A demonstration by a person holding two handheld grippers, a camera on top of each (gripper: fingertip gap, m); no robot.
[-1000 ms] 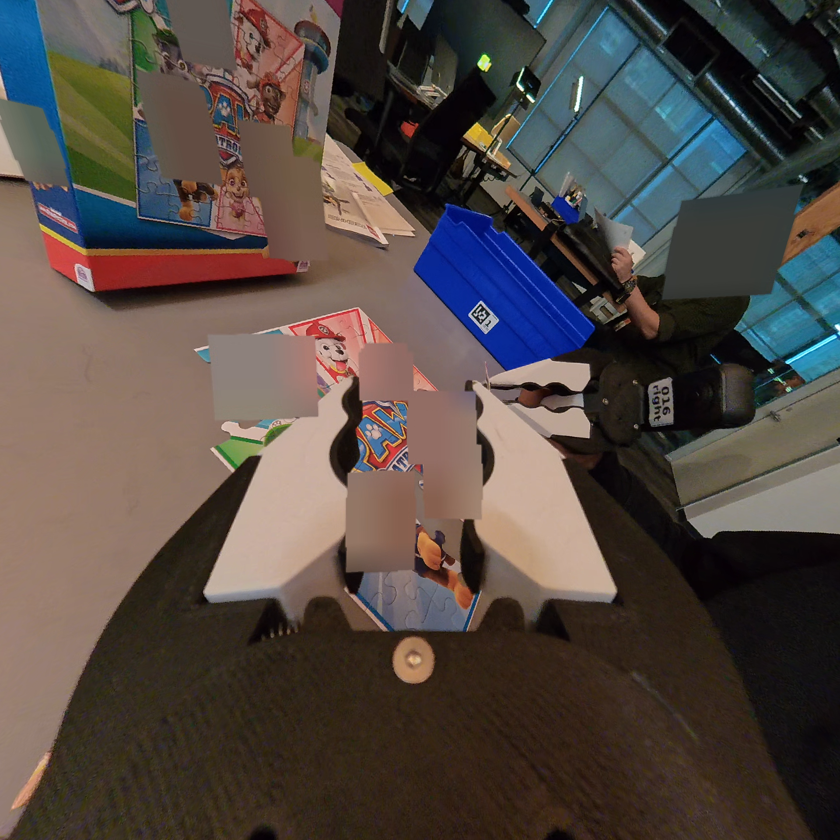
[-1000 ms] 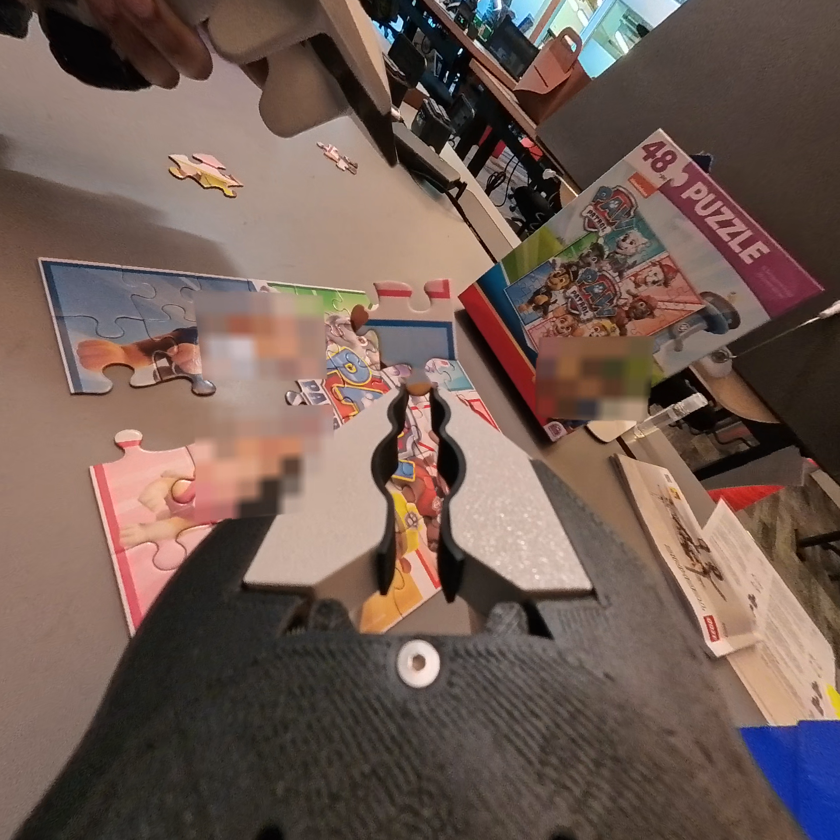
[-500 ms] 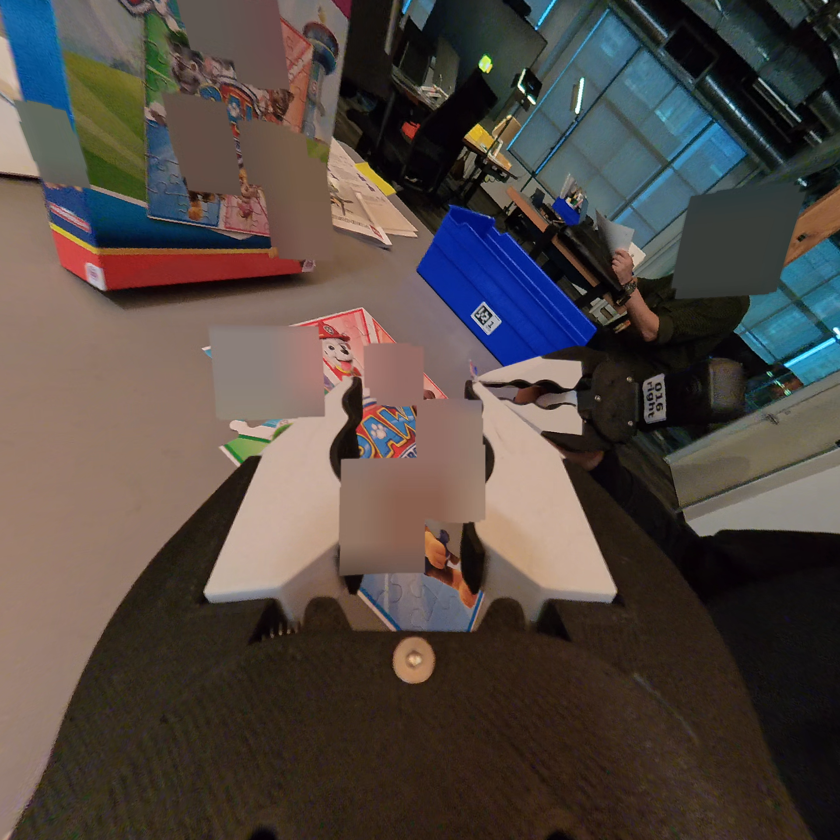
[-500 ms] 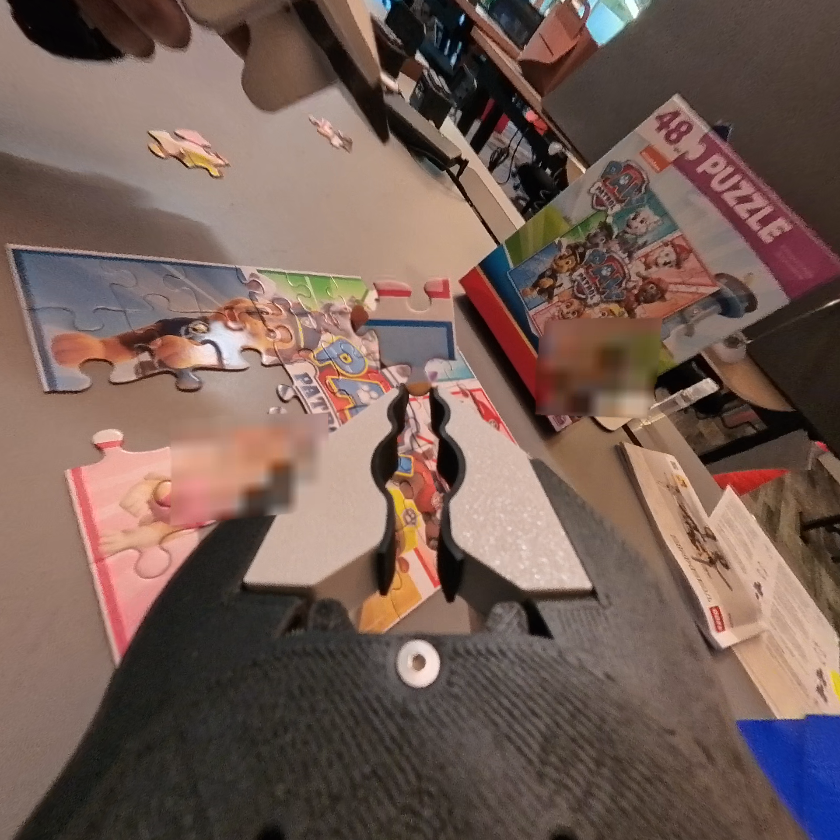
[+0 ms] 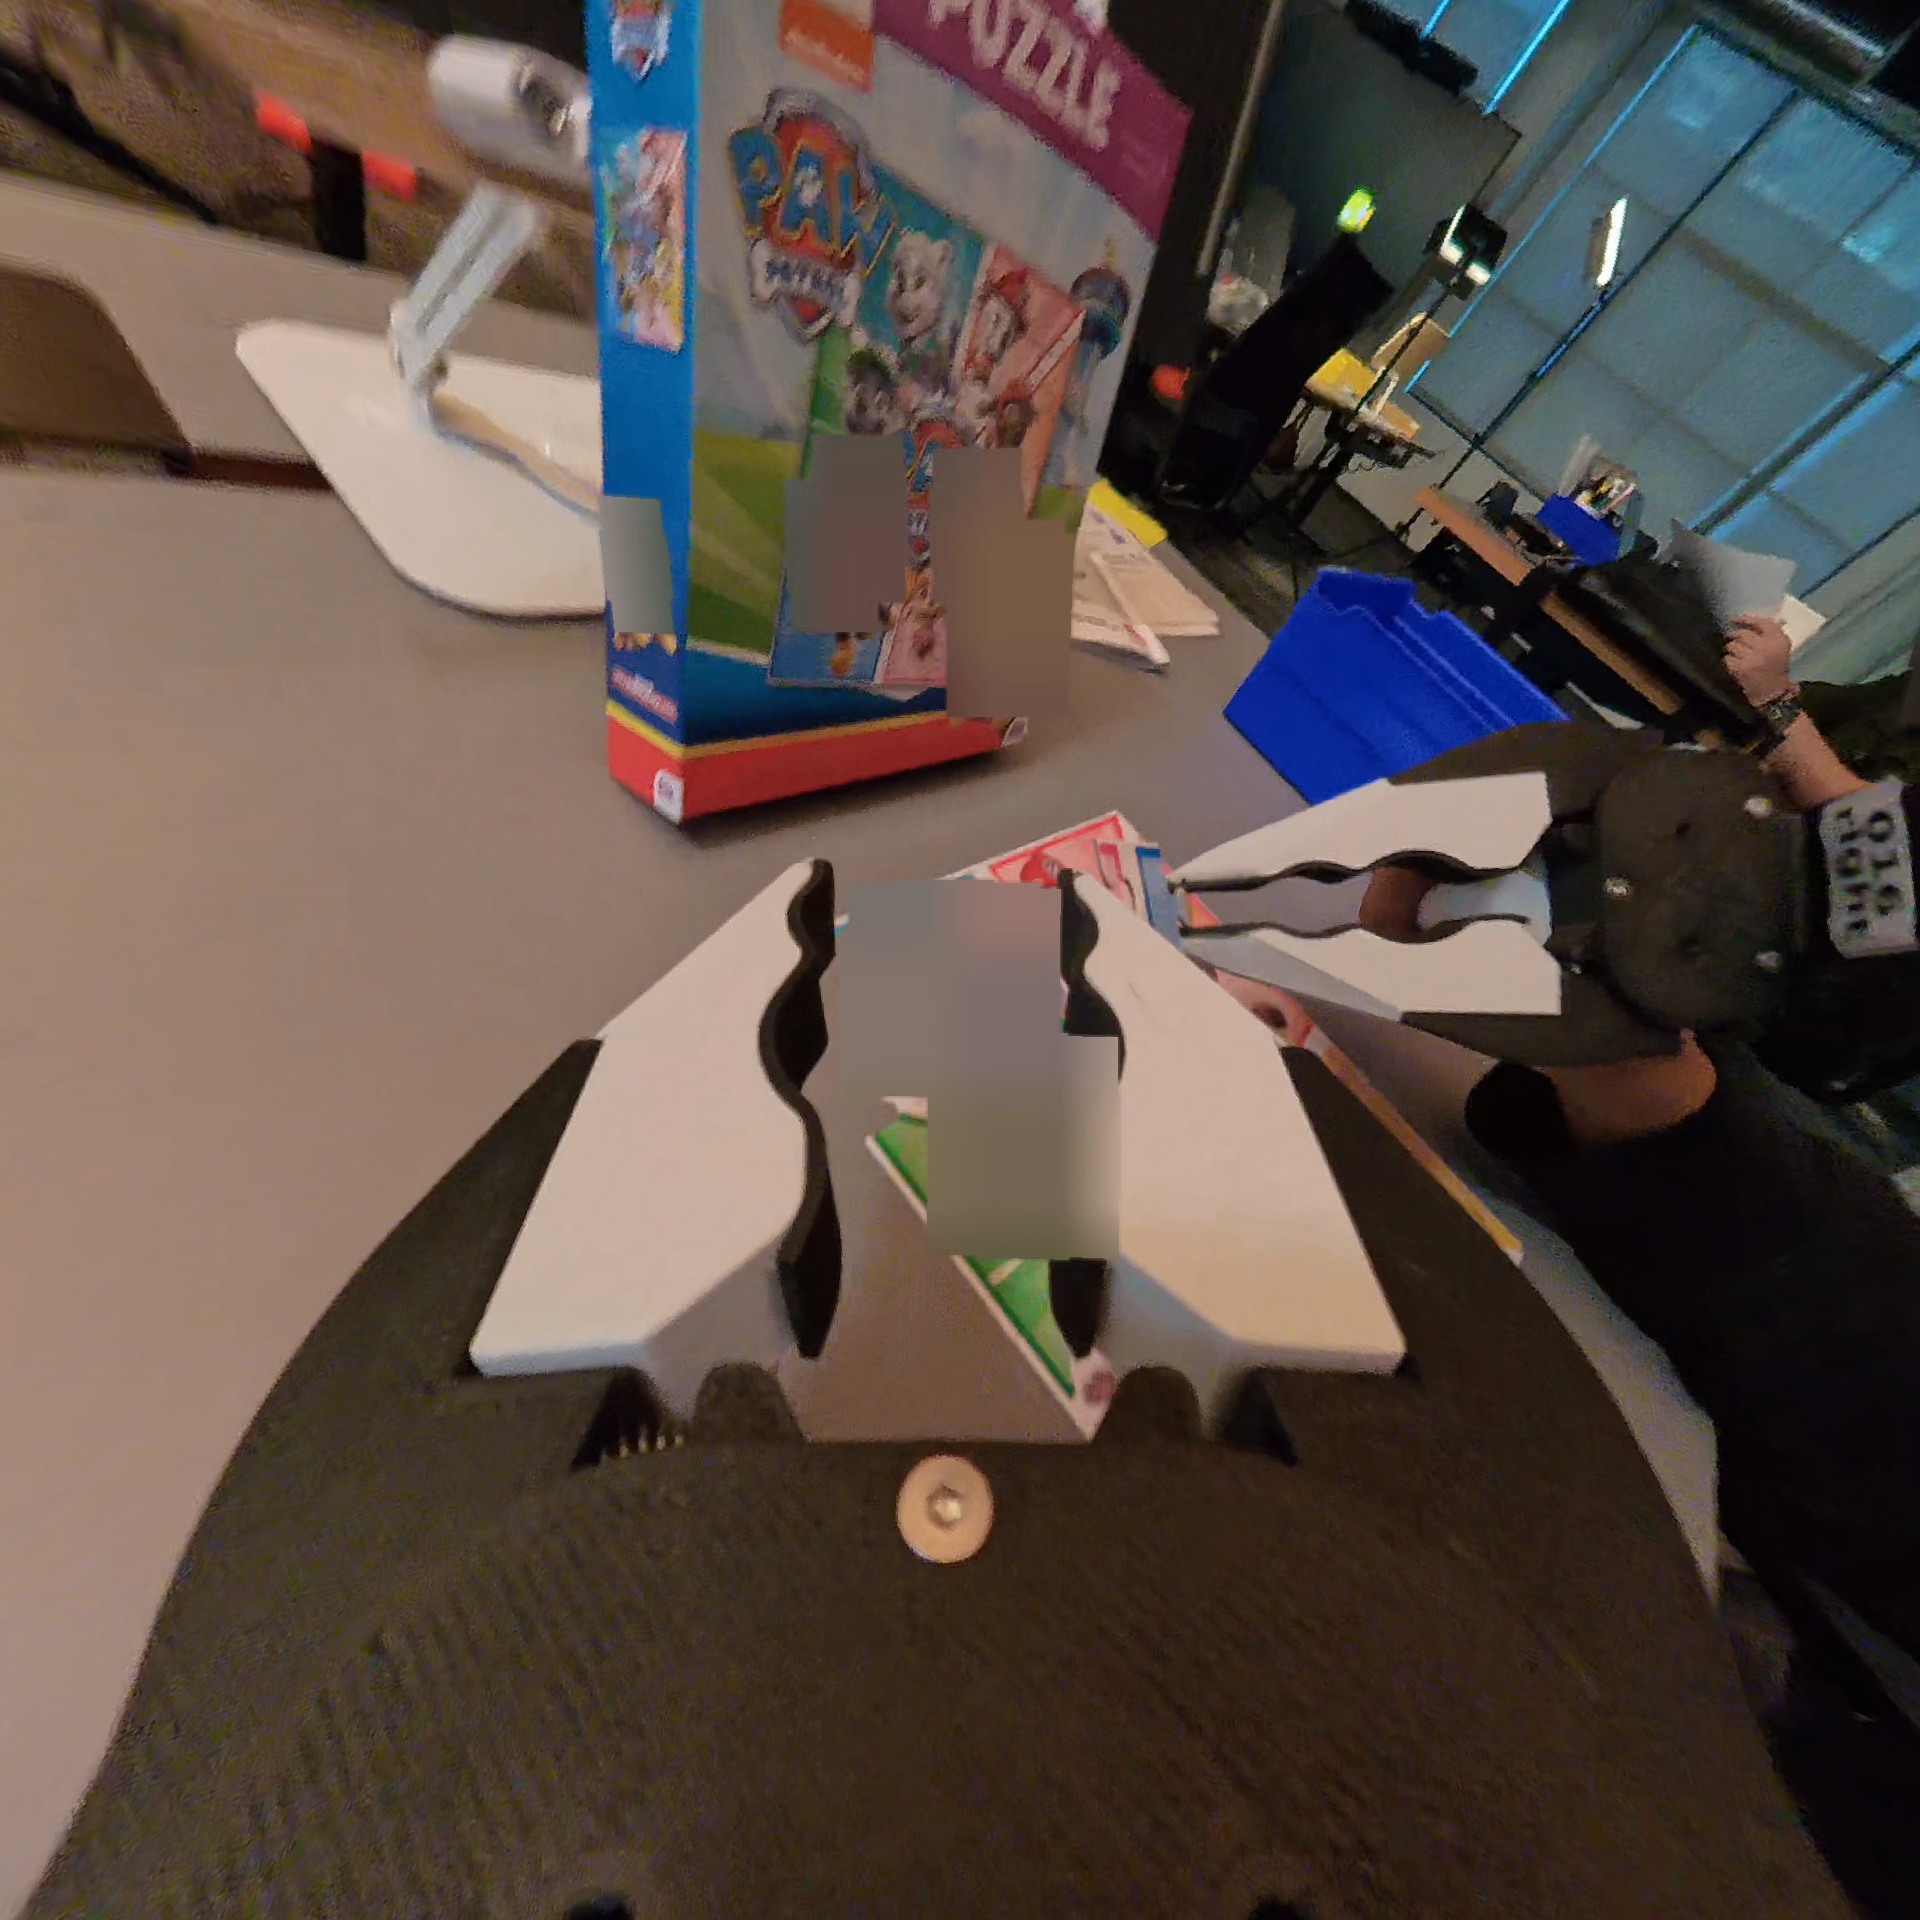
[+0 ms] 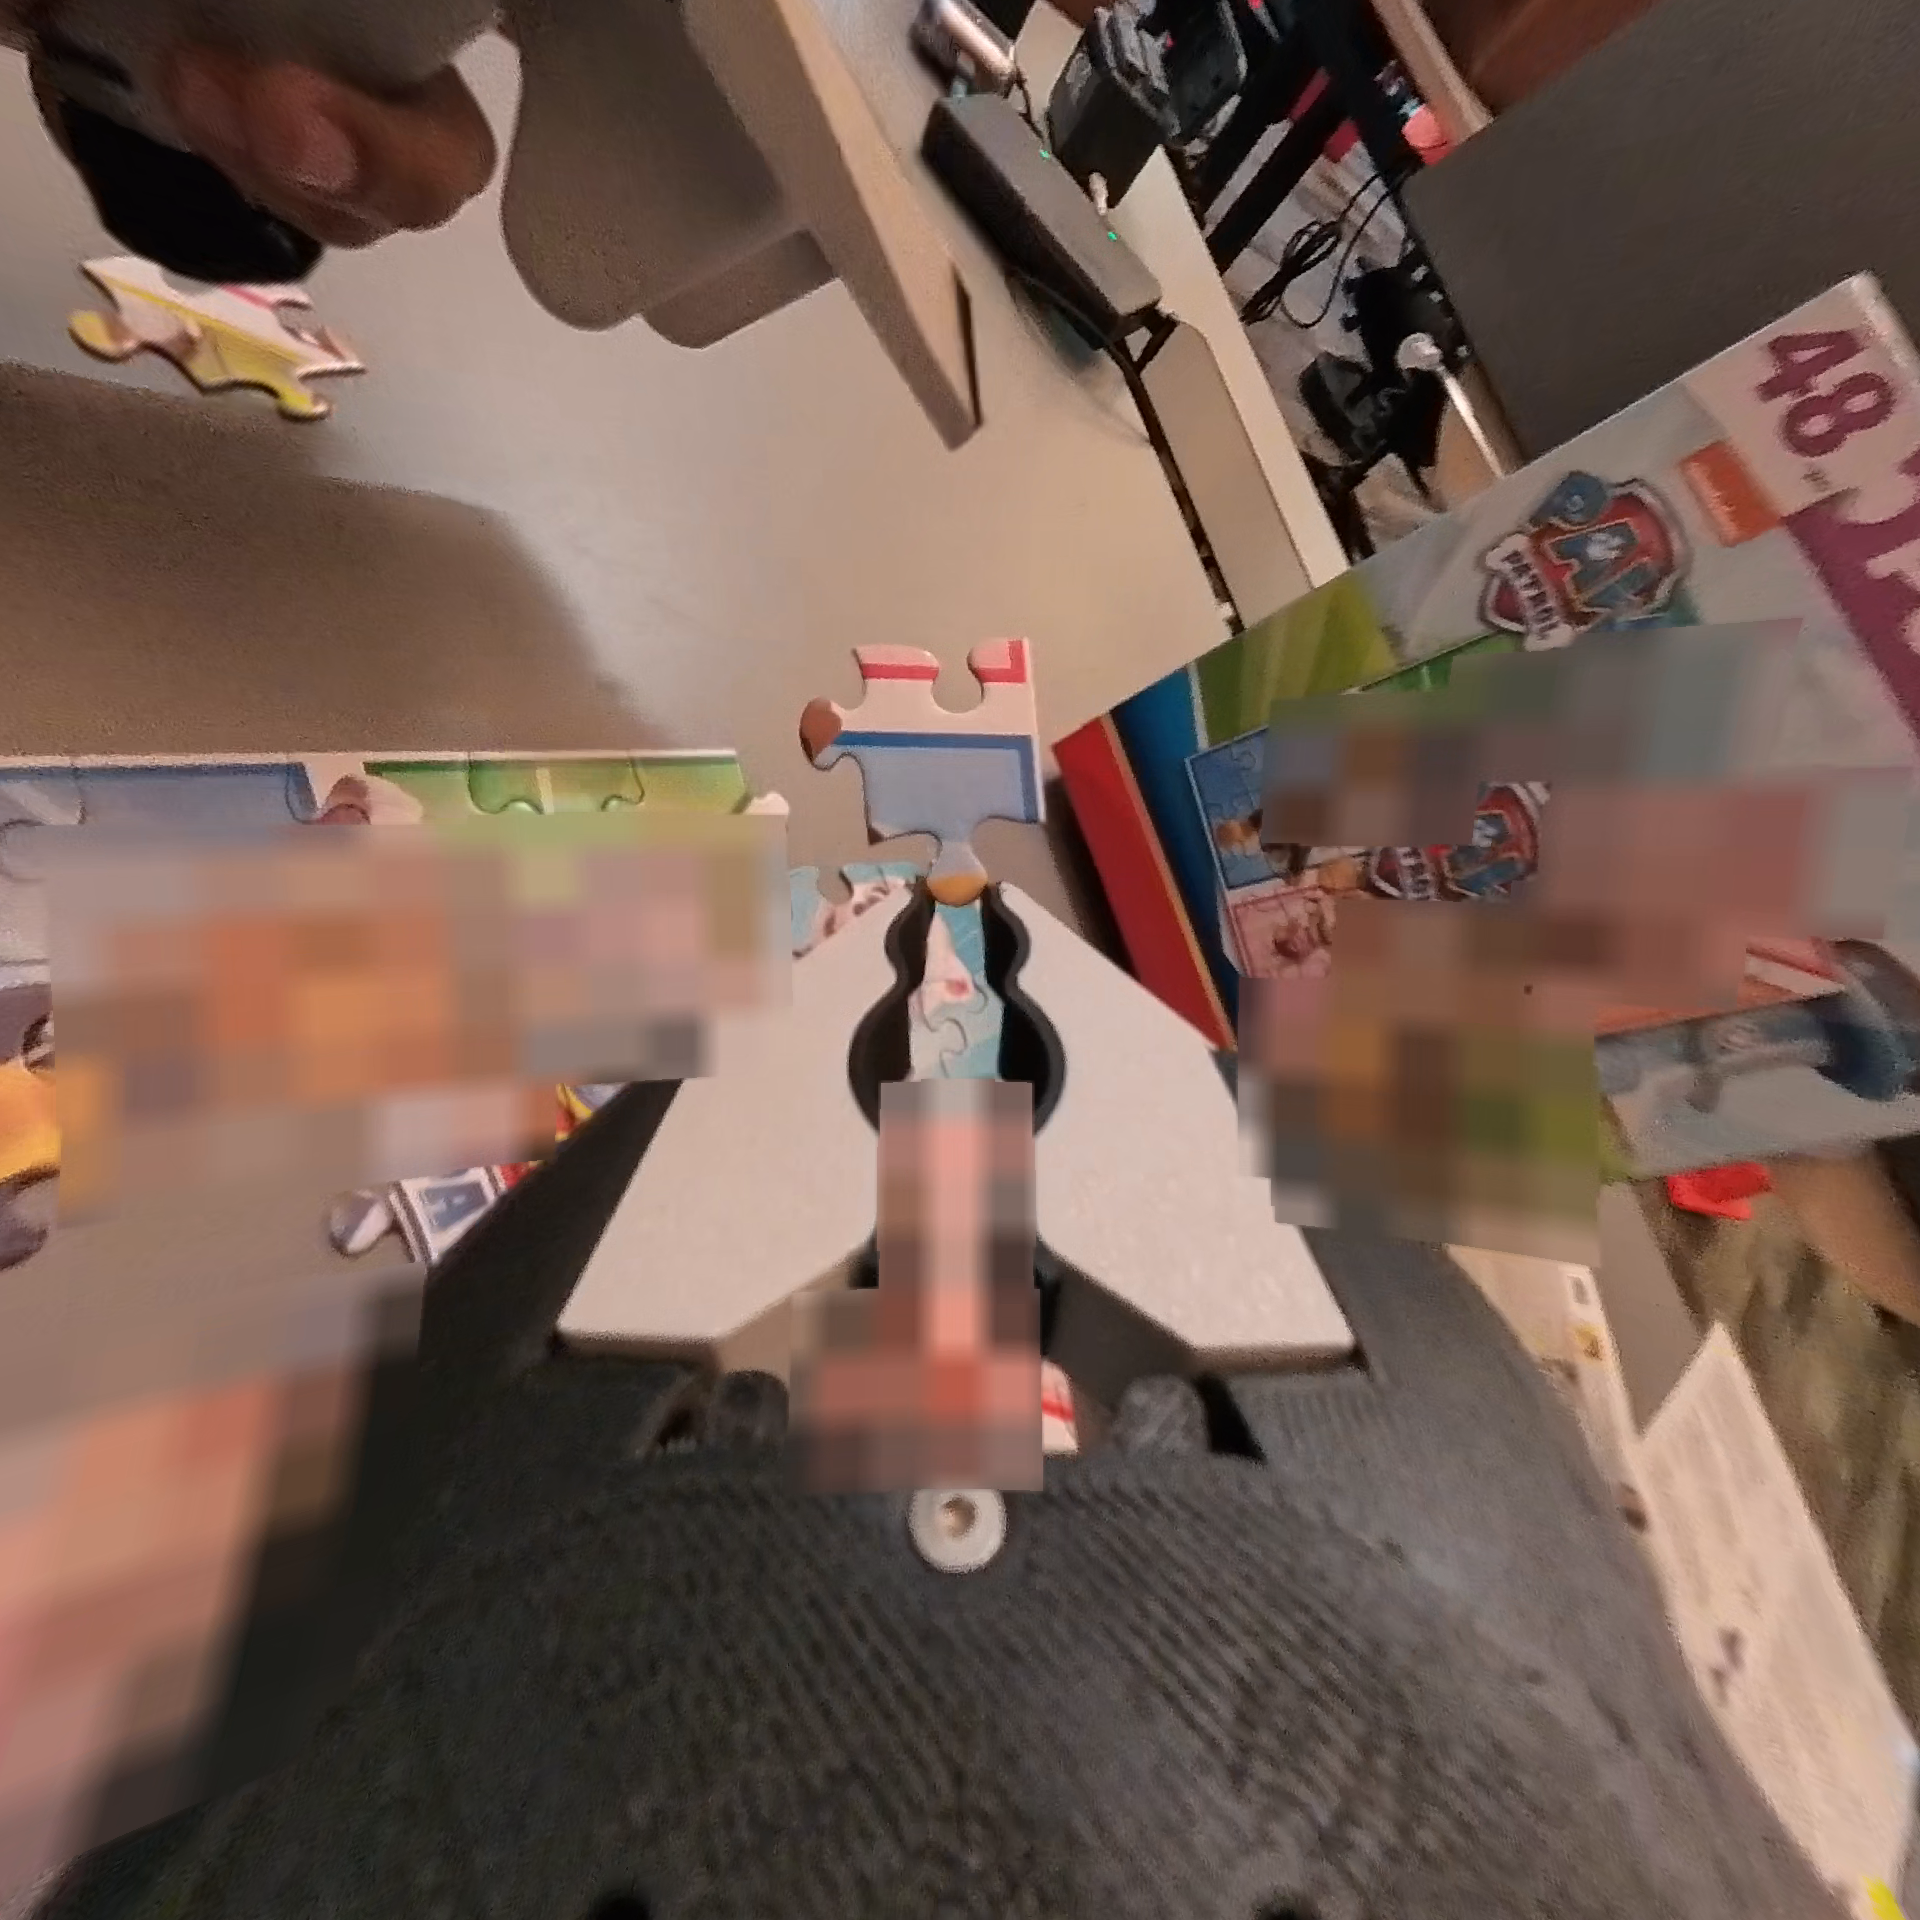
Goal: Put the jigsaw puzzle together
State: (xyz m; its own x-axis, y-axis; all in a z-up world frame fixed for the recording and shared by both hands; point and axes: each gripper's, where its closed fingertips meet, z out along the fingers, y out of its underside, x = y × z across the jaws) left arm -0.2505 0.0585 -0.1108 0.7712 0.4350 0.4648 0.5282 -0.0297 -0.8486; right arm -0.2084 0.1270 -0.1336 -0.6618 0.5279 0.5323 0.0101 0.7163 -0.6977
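Grey matte tabletop [image 5: 260, 831] fills the foreground of a dim open-plan office with tall glass walls behind. Standing upright on it is a tall cardboard puzzle box [image 5: 831, 436] printed with cartoon dogs, red along its base; everything else sits around that box.

Behind the box on its left is a white flat-based desk stand [image 5: 447, 457]. To the box's right lie loose paper leaflets [image 5: 1132, 592], and beyond them a blue plastic bin [image 5: 1382, 675]. Just in front of the box lies a partly assembled jigsaw [image 6: 561, 790] flat on the table, with one loose yellow-and-white piece [image 6: 208, 332] farther off from the box.

The left gripper [image 5: 945, 904] hangs over the assembled jigsaw in front of the box, its jaws spread wide with nothing gripped between them.

The right gripper [image 6: 961, 894] is nearly closed, its tips pinched on the bottom tab of a light-blue and white jigsaw piece with a red-striped edge [image 6: 935, 748]. That piece stands up from the fingertips, just beside the box's red base, above the jigsaw.

A hand [image 6: 312, 135] grips the left gripper's handle.
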